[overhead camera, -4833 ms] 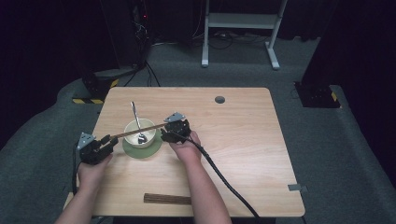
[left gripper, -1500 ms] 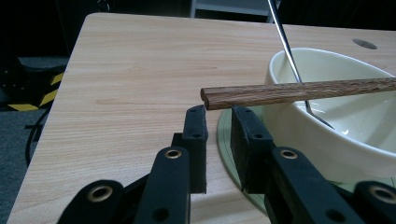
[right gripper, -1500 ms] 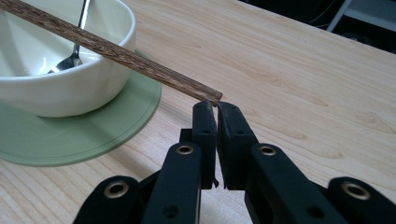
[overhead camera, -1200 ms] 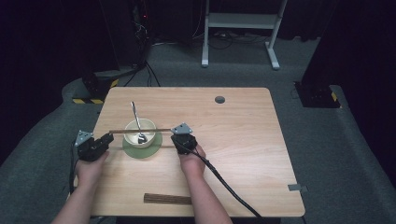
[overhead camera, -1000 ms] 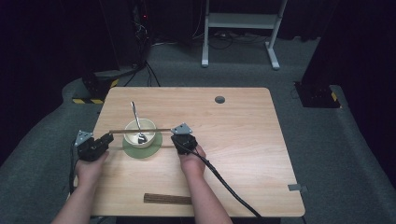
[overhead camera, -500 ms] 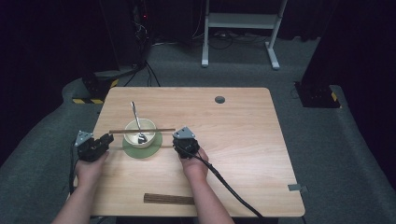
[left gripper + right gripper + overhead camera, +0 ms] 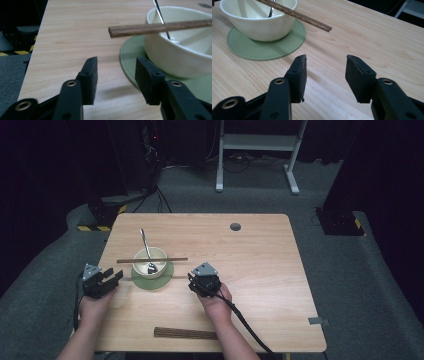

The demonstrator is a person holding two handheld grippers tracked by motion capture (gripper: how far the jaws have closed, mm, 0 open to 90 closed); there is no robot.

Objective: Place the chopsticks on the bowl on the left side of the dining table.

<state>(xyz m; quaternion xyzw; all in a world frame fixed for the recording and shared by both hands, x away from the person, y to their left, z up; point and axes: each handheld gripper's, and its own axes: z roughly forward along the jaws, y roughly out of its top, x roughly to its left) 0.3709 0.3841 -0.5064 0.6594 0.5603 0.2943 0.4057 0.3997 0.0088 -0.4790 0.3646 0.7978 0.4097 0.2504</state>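
A cream bowl (image 7: 148,261) stands on a round green mat (image 7: 162,279) at the table's left. A metal spoon (image 7: 144,243) leans in it, and a brown chopstick (image 7: 165,259) lies across its rim, free at both ends. My left gripper (image 7: 113,277) sits left of the mat. Its jaws have just been opening and stand open with nothing between them (image 7: 116,72), short of the chopstick's end (image 7: 130,30). My right gripper (image 7: 196,281) is right of the mat. It has also just been opening and is open and empty (image 7: 325,72), below the chopstick's other end (image 7: 317,23).
A bundle of dark chopsticks (image 7: 185,333) lies near the table's front edge, between my forearms. The wooden table (image 7: 260,255) has a round hole (image 7: 235,226) at the back. A cable (image 7: 245,325) trails from the right gripper toward the front.
Both grippers had the chopstick by its ends above the bowl. It now rests on the rim; both jaws have opened off it, and the right gripper has drawn back toward me.
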